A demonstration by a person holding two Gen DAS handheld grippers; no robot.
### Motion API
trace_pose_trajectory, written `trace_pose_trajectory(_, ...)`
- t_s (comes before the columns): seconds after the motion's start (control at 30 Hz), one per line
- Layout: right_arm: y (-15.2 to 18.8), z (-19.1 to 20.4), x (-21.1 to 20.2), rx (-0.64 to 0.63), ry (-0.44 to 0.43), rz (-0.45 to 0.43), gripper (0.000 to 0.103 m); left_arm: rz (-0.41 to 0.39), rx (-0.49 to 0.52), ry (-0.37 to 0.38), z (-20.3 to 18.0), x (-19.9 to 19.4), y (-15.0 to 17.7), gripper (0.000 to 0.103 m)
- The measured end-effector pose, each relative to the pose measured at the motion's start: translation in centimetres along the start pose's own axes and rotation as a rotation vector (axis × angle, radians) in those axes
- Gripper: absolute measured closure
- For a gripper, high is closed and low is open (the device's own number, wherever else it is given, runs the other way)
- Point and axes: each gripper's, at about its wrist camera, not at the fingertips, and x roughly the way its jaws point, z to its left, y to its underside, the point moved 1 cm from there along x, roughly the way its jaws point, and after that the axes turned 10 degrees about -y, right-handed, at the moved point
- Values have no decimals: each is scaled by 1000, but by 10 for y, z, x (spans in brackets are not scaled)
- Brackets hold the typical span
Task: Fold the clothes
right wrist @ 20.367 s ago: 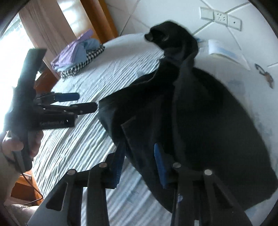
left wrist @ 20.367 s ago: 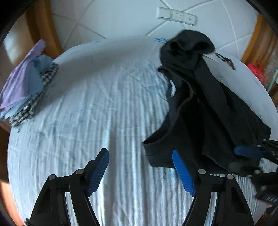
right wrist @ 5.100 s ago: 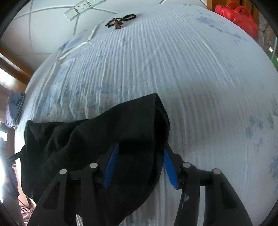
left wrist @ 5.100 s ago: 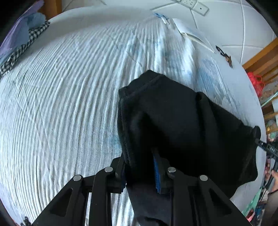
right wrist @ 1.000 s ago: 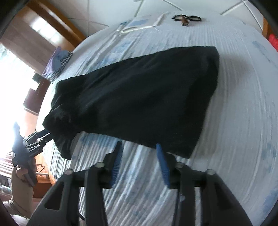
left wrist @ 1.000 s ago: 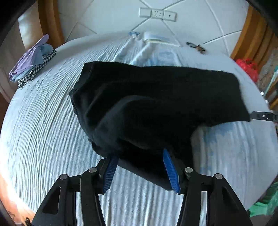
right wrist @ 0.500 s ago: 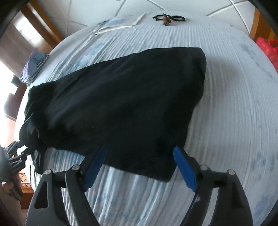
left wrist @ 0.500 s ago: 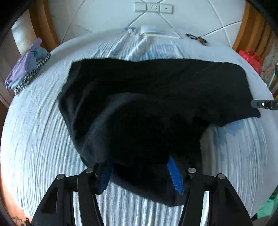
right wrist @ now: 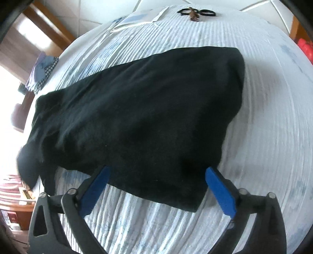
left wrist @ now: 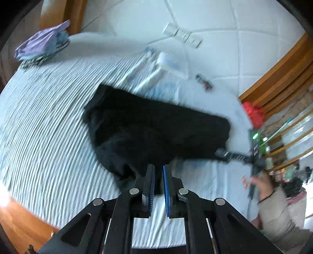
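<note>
A black garment [left wrist: 152, 132] lies spread on the white striped bed [left wrist: 49, 136]; it also fills the middle of the right wrist view [right wrist: 140, 117]. My left gripper [left wrist: 157, 187] is shut on the garment's near left corner, with black cloth between its blue pads. My right gripper [right wrist: 156, 187] is wide open, its blue pads on either side of the garment's near right edge, not gripping it. The right gripper also shows in the left wrist view [left wrist: 232, 154] at the garment's right corner.
A pile of purple, blue and checked clothes [left wrist: 43, 46] sits at the bed's far left corner. Papers [left wrist: 172, 64] and glasses [right wrist: 195, 11] lie near the headboard. A red bag [left wrist: 253, 115] and wooden slats stand at the right.
My left gripper has closed on the garment's corner and swung left, with motion blur. My right gripper has opened wider at the near edge.
</note>
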Motion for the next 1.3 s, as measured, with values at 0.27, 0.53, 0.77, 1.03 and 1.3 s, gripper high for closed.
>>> trace_pose_trajectory(0.27, -1, 1, -32, 0, -9, -87, 0, -36, -32, -144, 26, 32, -4, 90)
trace_pose_trajectory(0.53, -10, -25, -69, 96, -14, -192, 0, -77, -14, -138, 62, 69, -81, 60)
trace_pose_trajectory(0.77, -22, -41, -68, 219, 6, -234, 0, -44, 72, -161, 78, 128, -142, 43)
trace_pose_trajectory(1.03, -61, -57, -57, 301, 59, -286, 0, 43, 160, -134, 87, 188, -152, 43)
trace_pose_trajectory(1.3, -109, -82, -19, 263, 76, -217, 0, 10, 155, -145, 79, 190, -147, 36)
